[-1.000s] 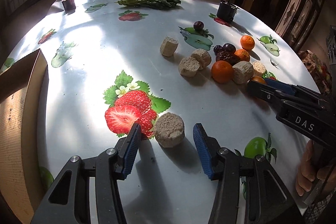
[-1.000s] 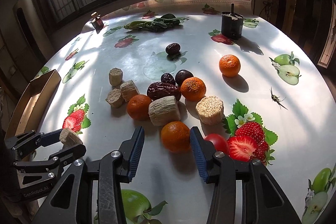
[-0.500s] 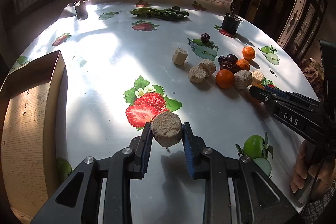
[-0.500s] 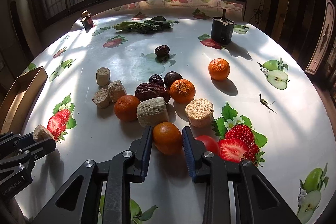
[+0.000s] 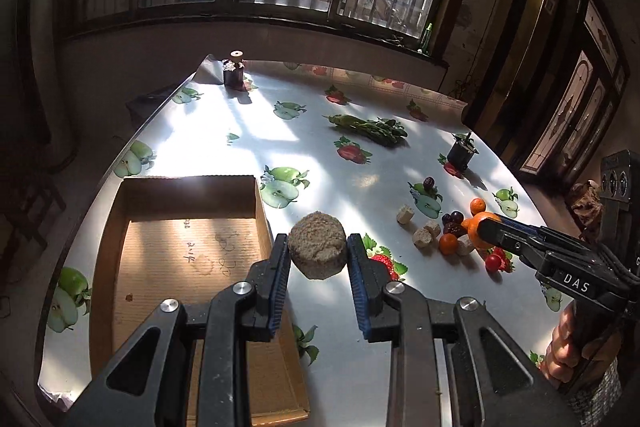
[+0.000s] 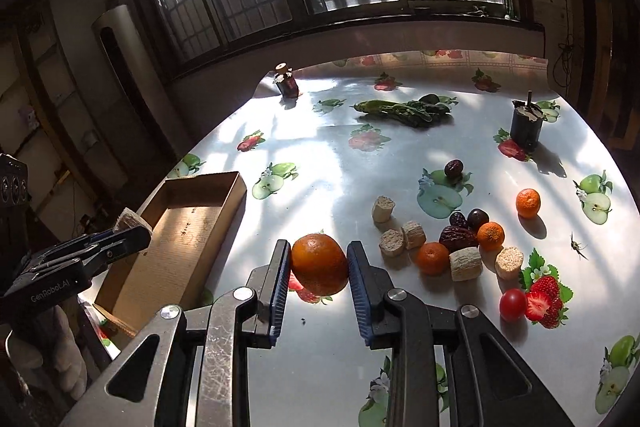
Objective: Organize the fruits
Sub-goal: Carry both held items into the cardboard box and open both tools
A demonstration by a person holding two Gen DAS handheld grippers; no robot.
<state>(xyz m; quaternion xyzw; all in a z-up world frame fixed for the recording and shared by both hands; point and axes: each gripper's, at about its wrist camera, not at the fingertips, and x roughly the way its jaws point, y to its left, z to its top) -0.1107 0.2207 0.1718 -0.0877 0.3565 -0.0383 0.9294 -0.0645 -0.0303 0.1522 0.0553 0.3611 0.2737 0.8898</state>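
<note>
Both your grippers risen off desk [image 5: 224, 131] since a second ago. Your left gripper [image 5: 318, 254]: jaws clamp tan cylinder piece [image 5: 317, 250] beside cardboard box [image 5: 192, 259]. Your right gripper [image 6: 319, 263]: jaws clamp orange [image 6: 319, 263] above desk.

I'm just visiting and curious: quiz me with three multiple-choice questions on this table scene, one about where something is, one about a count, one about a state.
1. Where does the cardboard box sit?
A) at the table's left edge
B) beside the dark cup
C) on the window sill

2. How many oranges lie loose on the table, not counting the orange held?
A) one
B) three
C) five

3. What is the left gripper doing?
A) hanging open and empty
B) clamping a beige cylinder chunk
C) holding a cherry tomato

Answers:
1. A, the box lies along the left edge, far from the dark cup.
2. B, three lie in the right wrist view.
3. B, the blue pads press both its sides.
</note>
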